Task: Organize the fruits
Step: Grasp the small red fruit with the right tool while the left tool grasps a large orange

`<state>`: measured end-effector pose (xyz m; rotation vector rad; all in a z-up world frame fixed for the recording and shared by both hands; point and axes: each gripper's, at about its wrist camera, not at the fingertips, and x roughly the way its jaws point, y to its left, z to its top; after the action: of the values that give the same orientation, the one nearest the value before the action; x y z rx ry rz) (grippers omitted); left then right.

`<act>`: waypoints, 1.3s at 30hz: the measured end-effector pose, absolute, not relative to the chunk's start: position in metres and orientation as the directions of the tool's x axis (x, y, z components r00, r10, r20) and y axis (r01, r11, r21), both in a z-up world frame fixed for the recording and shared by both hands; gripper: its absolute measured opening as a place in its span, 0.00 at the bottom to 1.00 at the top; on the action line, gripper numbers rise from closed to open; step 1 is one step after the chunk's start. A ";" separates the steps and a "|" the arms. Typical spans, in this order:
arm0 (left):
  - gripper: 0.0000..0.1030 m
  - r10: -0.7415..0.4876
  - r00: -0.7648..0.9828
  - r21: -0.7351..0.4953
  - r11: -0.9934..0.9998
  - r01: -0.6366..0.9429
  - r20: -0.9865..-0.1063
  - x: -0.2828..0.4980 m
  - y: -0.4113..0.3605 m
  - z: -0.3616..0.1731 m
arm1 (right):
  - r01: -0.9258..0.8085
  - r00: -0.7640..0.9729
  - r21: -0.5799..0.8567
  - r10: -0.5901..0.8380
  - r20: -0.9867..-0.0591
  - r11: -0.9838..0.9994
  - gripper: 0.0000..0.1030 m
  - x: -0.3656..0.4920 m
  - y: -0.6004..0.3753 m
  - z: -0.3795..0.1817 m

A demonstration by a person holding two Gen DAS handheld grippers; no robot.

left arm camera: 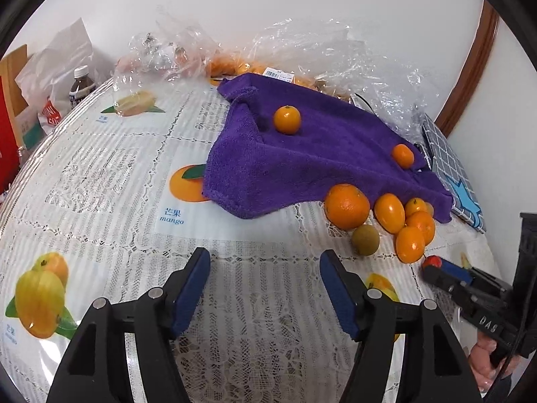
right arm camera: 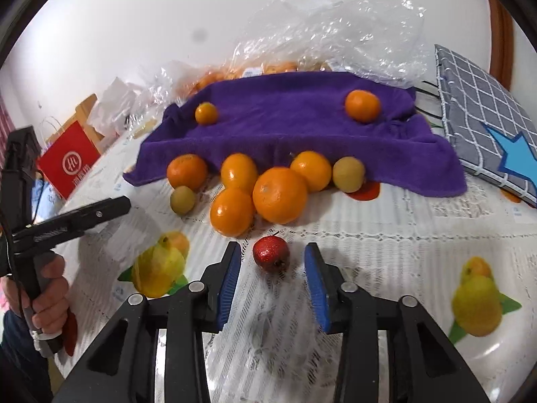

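Observation:
A small red fruit [right arm camera: 271, 253] lies on the tablecloth between the open fingers of my right gripper [right arm camera: 272, 262], untouched on both sides. Behind it sits a cluster of oranges [right arm camera: 280, 194] and two greenish-brown fruits [right arm camera: 183, 200] at the front edge of a purple towel [right arm camera: 285, 124]. Two small oranges [right arm camera: 362, 105] rest on top of the towel. My left gripper [left arm camera: 265, 265] is open and empty over bare tablecloth, left of the cluster [left arm camera: 347, 205]. The right gripper [left arm camera: 446, 272] shows at the right of the left wrist view, with the red fruit [left arm camera: 432, 262] at its tip.
Crumpled clear plastic bags [right arm camera: 335, 33] with more oranges lie behind the towel. A grey checked book [right arm camera: 483, 114] lies at the right. A red paper bag [right arm camera: 68, 164] and a brown bottle [left arm camera: 81, 87] stand at the table's left edge.

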<state>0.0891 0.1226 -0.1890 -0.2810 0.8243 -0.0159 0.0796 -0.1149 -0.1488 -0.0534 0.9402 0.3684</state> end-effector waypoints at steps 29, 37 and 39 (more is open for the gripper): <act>0.56 -0.208 0.677 -0.329 0.943 -0.054 -0.706 0.144 0.068 -0.177 | -0.203 0.567 0.157 0.246 -0.786 0.967 0.23 0.083 -0.198 -0.142; 0.38 -0.205 0.667 -0.304 0.952 -0.033 -0.716 0.150 0.060 -0.188 | -0.201 0.562 0.203 0.282 -0.778 0.958 0.23 0.084 -0.202 -0.143; 0.38 -0.216 0.672 -0.319 0.947 -0.032 -0.709 0.151 0.062 -0.189 | -0.203 0.560 0.204 0.284 -0.778 0.958 0.23 0.085 -0.201 -0.143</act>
<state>0.1510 0.0619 -0.1890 -0.3188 0.8316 -0.1059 0.0847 -0.2009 -0.1428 0.0940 0.9328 0.2879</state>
